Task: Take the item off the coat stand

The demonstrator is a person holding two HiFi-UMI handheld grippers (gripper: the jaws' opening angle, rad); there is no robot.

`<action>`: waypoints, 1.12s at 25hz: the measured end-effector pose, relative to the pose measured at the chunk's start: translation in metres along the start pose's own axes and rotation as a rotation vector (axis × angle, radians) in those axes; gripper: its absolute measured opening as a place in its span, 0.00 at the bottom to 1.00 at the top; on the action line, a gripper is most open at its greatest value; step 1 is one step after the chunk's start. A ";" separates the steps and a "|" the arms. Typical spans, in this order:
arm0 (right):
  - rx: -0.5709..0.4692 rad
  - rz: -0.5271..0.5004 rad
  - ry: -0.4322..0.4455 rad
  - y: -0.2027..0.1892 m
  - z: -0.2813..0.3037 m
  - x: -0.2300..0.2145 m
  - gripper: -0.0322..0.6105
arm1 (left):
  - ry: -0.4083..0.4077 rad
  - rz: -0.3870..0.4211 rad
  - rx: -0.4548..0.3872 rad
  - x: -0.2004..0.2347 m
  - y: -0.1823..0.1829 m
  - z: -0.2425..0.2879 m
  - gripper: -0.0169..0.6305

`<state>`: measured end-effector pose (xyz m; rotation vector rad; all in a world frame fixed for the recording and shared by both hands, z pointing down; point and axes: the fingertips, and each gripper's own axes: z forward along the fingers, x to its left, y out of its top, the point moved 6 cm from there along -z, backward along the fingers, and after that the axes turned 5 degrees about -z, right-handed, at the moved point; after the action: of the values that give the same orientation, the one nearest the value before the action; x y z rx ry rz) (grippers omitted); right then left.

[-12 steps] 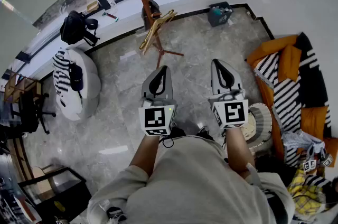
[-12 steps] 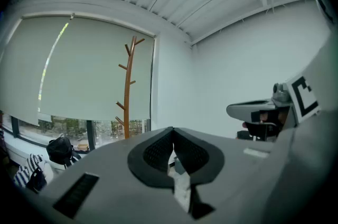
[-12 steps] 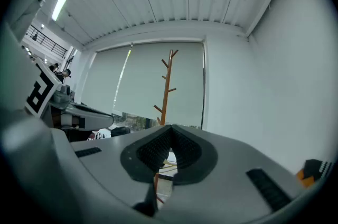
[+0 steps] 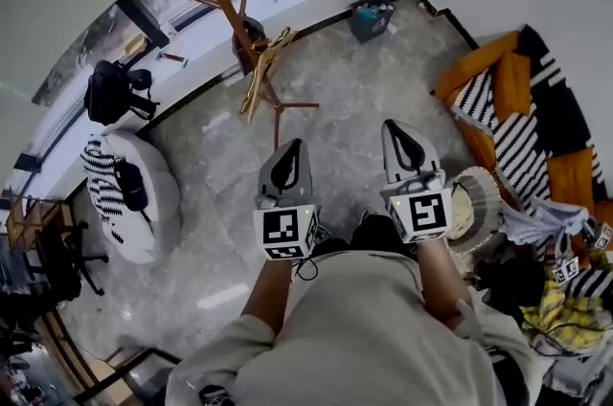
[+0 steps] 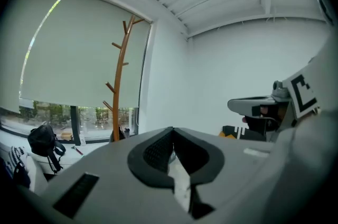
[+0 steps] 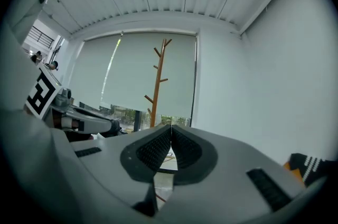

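The orange-brown wooden coat stand [image 4: 222, 7] rises by the window at the back, some way ahead of both grippers. A dark item [image 4: 251, 33] hangs low on it, and a tan item [image 4: 257, 77] hangs beside that. My left gripper [image 4: 292, 146] and right gripper [image 4: 397, 128] are held side by side in front of the person's body, both shut and empty. The left gripper view has the stand [image 5: 120, 75] beyond the shut left gripper [image 5: 172, 131]. From the right gripper view, the stand [image 6: 157, 85] shows straight over the shut right gripper [image 6: 171, 127].
A white beanbag [image 4: 144, 203] with striped cloth sits at the left and a black backpack [image 4: 107, 91] on the window ledge. An orange and striped sofa [image 4: 522, 112] lines the right wall. A teal bin [image 4: 370, 17] stands at the back wall. A round woven basket [image 4: 476, 208] is by my right gripper.
The head view has swung, so the stand and the room have slid left in the picture. Both grippers stay shut and keep their place in front of the body.
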<state>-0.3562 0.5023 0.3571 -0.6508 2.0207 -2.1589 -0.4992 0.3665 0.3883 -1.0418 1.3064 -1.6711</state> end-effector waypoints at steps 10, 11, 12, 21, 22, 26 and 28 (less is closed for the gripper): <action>0.030 0.029 -0.035 -0.027 0.074 -0.066 0.06 | -0.054 0.032 0.035 -0.001 0.006 0.103 0.04; 0.021 0.031 -0.028 -0.027 0.089 -0.076 0.06 | -0.045 0.038 0.041 0.003 0.010 0.119 0.04; 0.012 0.034 -0.023 -0.025 0.103 -0.087 0.06 | -0.041 0.044 0.046 0.005 0.016 0.136 0.04; -0.020 0.069 -0.042 -0.036 0.197 -0.208 0.06 | -0.073 0.087 0.045 -0.007 0.061 0.295 0.04; -0.008 0.077 -0.047 -0.045 0.200 -0.220 0.06 | -0.077 0.091 0.047 -0.014 0.058 0.309 0.04; 0.032 0.139 -0.071 -0.073 0.216 -0.257 0.06 | -0.092 0.105 0.079 -0.026 0.051 0.350 0.04; 0.029 0.153 -0.069 -0.077 0.228 -0.267 0.06 | -0.095 0.112 0.096 -0.023 0.052 0.368 0.04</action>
<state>-0.0129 0.3975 0.3750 -0.5402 1.9327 -2.0464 -0.1465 0.2454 0.3868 -0.9623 1.1900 -1.5663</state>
